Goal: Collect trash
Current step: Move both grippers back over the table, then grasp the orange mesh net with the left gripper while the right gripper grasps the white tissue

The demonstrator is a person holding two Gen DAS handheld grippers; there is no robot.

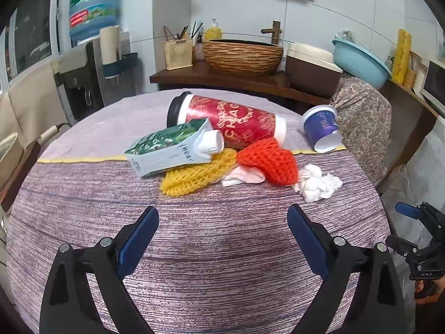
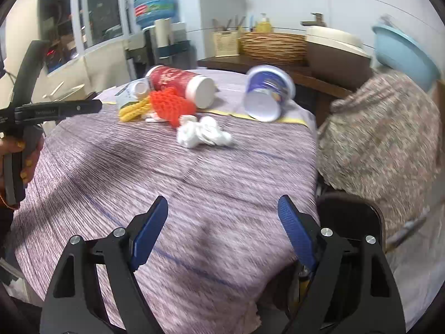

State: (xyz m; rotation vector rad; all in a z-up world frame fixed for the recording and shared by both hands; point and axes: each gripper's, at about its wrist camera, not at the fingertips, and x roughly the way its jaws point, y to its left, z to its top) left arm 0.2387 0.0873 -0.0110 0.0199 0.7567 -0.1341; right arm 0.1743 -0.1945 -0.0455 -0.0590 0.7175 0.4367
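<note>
Trash lies on a round table with a purple cloth (image 1: 222, 250). A red paper cup (image 1: 230, 122) with a black lid lies on its side. A green-white carton (image 1: 169, 146) leans on it. A yellow foam net (image 1: 197, 172), an orange foam net (image 1: 269, 161), a flat tissue (image 1: 243, 176), a crumpled white tissue (image 1: 318, 183) and a tipped blue cup (image 1: 322, 128) lie nearby. My left gripper (image 1: 222, 217) is open and empty, short of the pile. My right gripper (image 2: 222, 208) is open and empty over the table's near right, with the crumpled tissue (image 2: 203, 135) and blue cup (image 2: 267, 94) ahead.
A chair with a floral cover (image 1: 361, 128) stands at the table's right. A dark bin rim (image 2: 350, 211) sits low beside the table's right edge. Behind are a wooden counter (image 1: 236, 80) with a woven basin (image 1: 243, 55), a water dispenser (image 1: 91, 8) and a blue basin (image 1: 358, 61).
</note>
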